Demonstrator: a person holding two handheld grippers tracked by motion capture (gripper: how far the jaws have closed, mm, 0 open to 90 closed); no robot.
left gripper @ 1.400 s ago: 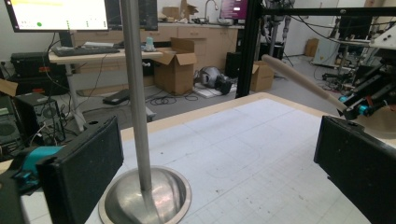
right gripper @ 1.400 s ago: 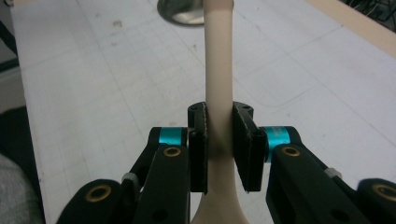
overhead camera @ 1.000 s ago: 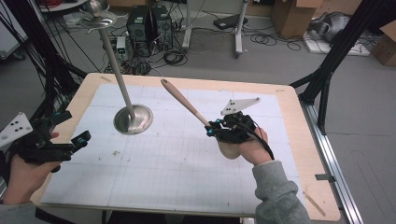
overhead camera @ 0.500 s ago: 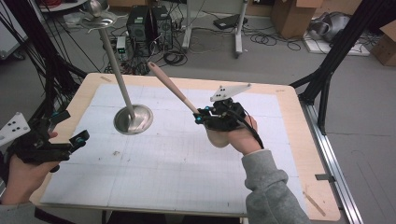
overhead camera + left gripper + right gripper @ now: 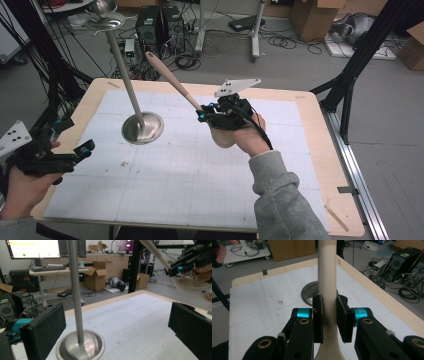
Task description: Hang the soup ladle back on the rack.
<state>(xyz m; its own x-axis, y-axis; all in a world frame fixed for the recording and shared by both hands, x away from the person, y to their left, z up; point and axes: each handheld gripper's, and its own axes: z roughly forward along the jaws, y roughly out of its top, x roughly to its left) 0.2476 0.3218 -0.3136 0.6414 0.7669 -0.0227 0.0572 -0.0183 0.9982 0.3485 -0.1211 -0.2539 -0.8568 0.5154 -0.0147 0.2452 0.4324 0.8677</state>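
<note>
A pale wooden spoon (image 5: 172,80) is held off the table, handle pointing up and to the far left, bowl (image 5: 223,138) low by the hand. My right gripper (image 5: 204,115) is shut on its neck; in the right gripper view the pads (image 5: 318,317) clamp the spoon handle (image 5: 327,270). A metal stand (image 5: 144,129) with a round base, a leaning pole and a small dish on top (image 5: 105,21) sits at the table's left. My left gripper (image 5: 75,135) hovers open at the left edge. Through its jaws I see the stand pole (image 5: 75,290) and the spoon (image 5: 155,252).
A white gridded mat (image 5: 200,180) covers the wooden table (image 5: 320,150). Black frame posts (image 5: 350,85) stand at the right. On the floor behind are computer towers (image 5: 160,27), cables and cardboard boxes (image 5: 312,17).
My right gripper has risen and swung left toward the stand, and the spoon's handle has tipped up steeper. The left gripper has stayed almost still.
</note>
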